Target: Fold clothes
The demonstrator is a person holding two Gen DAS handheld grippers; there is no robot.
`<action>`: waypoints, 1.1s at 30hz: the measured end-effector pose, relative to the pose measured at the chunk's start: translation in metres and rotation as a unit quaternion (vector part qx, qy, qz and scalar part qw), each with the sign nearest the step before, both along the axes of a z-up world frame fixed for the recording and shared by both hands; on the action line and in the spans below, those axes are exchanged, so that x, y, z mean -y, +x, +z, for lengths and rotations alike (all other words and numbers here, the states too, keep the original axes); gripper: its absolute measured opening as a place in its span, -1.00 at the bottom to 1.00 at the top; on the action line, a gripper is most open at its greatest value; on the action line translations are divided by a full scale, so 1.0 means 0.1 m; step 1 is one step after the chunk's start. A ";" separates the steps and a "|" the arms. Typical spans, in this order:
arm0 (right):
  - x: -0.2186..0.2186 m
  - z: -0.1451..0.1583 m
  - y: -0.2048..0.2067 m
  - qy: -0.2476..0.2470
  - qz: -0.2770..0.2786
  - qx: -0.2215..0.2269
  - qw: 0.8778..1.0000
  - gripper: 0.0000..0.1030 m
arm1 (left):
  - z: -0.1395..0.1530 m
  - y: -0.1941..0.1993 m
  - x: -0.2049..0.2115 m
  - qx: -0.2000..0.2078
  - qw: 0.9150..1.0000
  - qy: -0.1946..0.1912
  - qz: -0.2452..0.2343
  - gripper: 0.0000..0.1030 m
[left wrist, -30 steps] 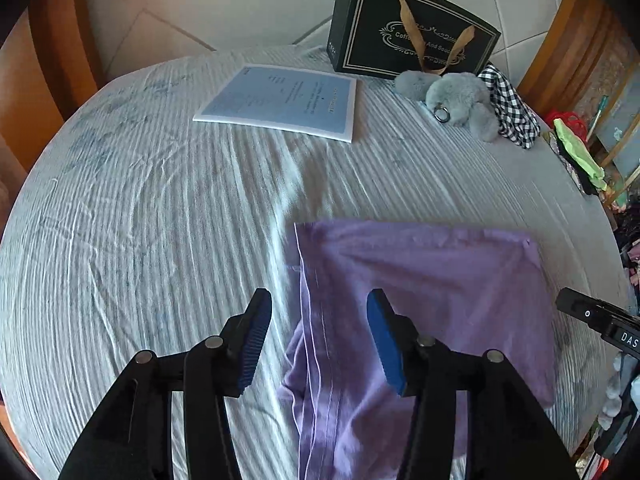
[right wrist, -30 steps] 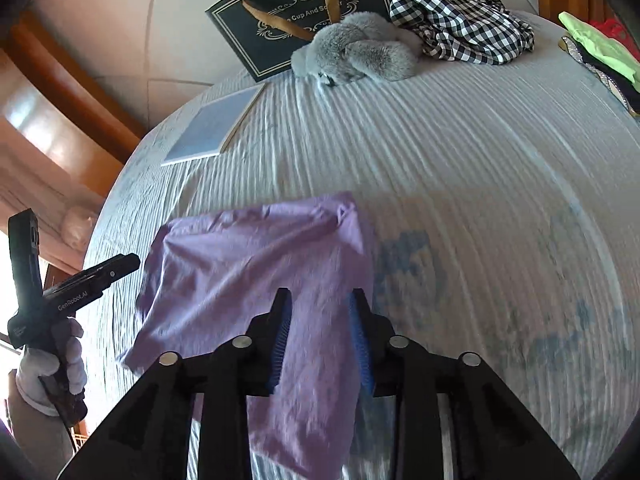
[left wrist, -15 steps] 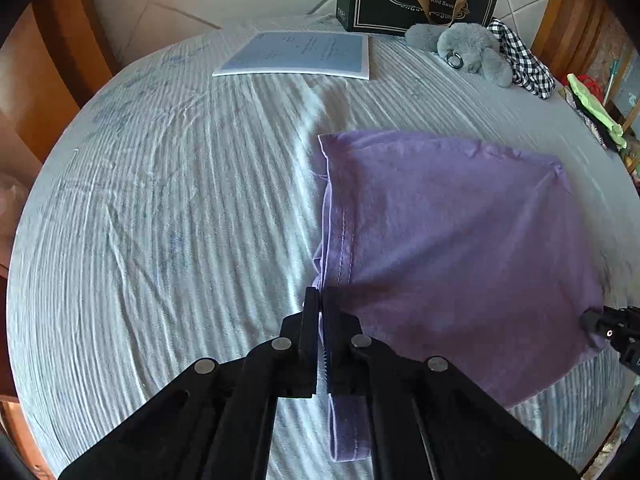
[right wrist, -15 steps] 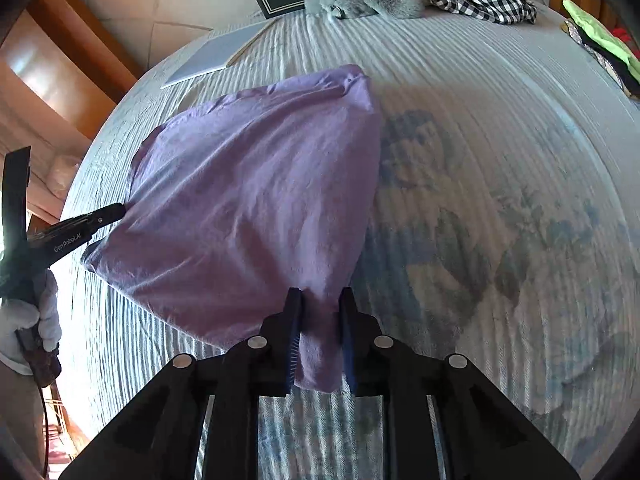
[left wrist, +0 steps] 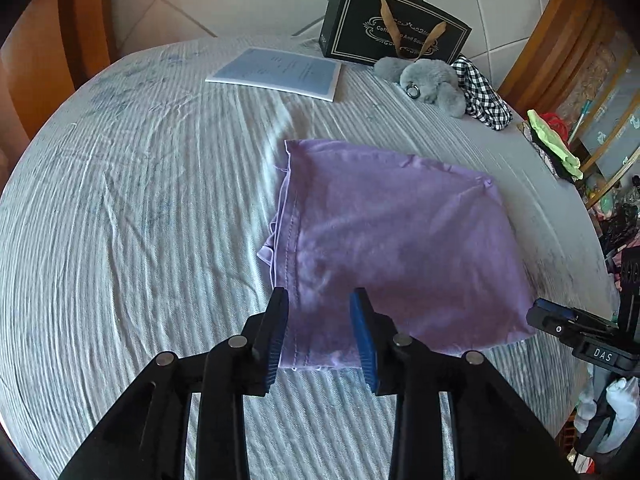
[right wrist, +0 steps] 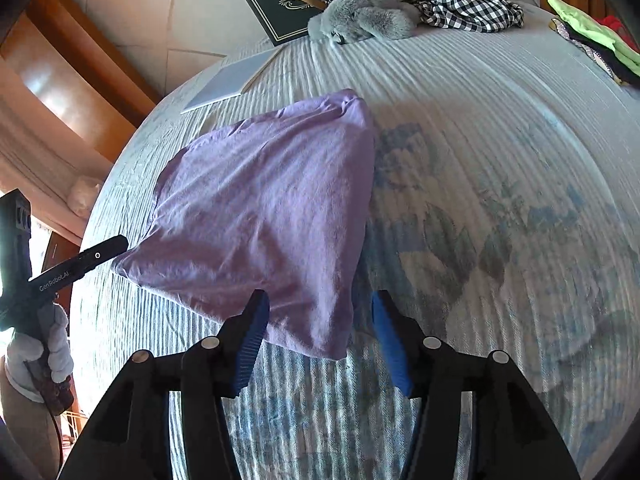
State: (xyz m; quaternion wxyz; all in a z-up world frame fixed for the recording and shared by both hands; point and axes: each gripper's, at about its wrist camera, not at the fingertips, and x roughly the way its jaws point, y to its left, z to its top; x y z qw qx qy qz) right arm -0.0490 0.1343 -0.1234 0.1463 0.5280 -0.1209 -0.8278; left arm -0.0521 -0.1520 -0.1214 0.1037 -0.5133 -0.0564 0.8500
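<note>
Both claws opening, released | left view: shirt (left wrist: 392,240) hem stitching | right view: gloved hand (right wrist: 44,356)

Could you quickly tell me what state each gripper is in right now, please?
Left gripper: jaws opening, nothing gripped; purple garment lies between its fingers.
Right gripper: jaws opening, garment's corner released between them.

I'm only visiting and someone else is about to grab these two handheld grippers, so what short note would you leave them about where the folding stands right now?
Left gripper: jaws opening, nothing held; the purple garment's near hemmed corner lies between the pads.
Right gripper: jaws opening, nothing held, at the garment's other near corner.
Garment: lying folded on the striped bedspread, apart from the blue booklet, grey plush toy and checked cloth at the far edge.
Done: at least one fold laid down.
Left: probably smoothing it, perhaps folding again.
</note>
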 end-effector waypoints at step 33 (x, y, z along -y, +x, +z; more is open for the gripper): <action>-0.11 0.05 -0.32 -0.008 0.003 -0.027 1.000 0.55 | -0.23 -0.31 -0.03 0.001 0.999 -0.047 0.016 0.10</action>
